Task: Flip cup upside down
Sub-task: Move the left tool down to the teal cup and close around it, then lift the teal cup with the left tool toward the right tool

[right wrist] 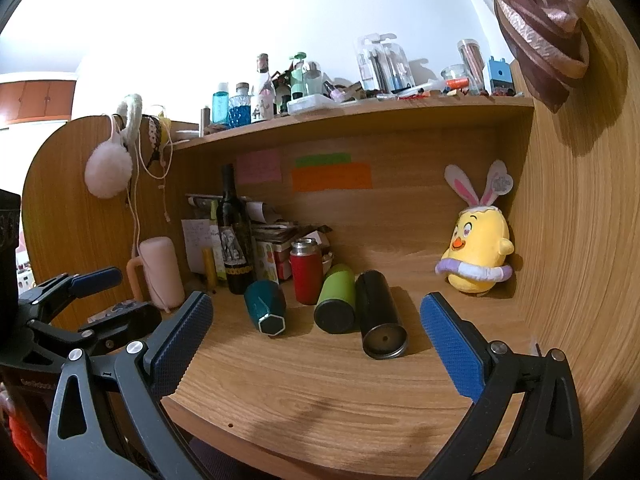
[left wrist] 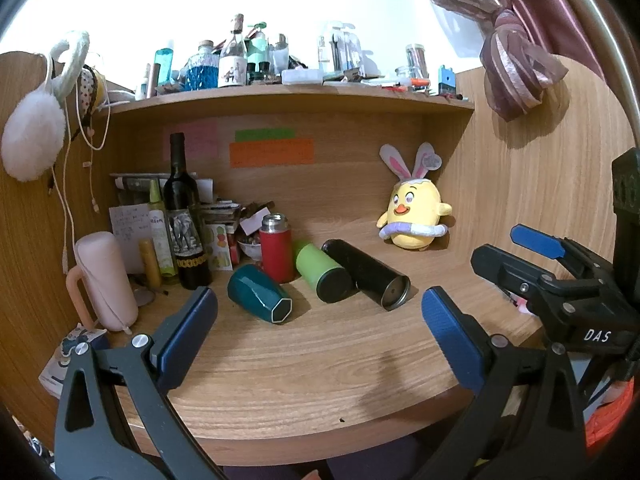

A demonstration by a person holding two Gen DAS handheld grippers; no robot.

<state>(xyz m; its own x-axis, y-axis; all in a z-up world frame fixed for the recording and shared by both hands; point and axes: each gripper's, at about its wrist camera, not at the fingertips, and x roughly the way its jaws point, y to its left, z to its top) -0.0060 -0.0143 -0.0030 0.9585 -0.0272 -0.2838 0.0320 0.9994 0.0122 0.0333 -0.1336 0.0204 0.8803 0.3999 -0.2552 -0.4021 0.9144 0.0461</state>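
Two tools are in your hands, both spread wide and holding nothing. Your left tool (left wrist: 320, 332) hovers over the near part of the table (left wrist: 304, 380); your right tool (right wrist: 316, 340) hangs just beside it, its blue pads showing at the right edge of the left wrist view.

Ahead and left of your left tool, a pink pouch with a loop handle (left wrist: 106, 280) stands on the table, and a dark wine bottle (left wrist: 185, 216) stands upright behind it to the right. Straight ahead, just past the left pad (left wrist: 188, 332), the teal cup (left wrist: 260, 294) lies on its side, its hexagonal base turned toward you. Its far end is just beside a red flask (left wrist: 276, 252) that stands upright behind it.

Next comes a green cup (left wrist: 322, 272), also on its side, and touching it on the right a black cylinder (left wrist: 366, 274) lies down with its round end toward you. All three lie ahead of and between your left tool's pads, apart from them.

From your right tool the same row sits ahead and slightly left, with the black cylinder closest to the centre line. Far ahead and to the right of both tools, a yellow chick plush with bunny ears (left wrist: 416, 212) sits in the back corner of the table.
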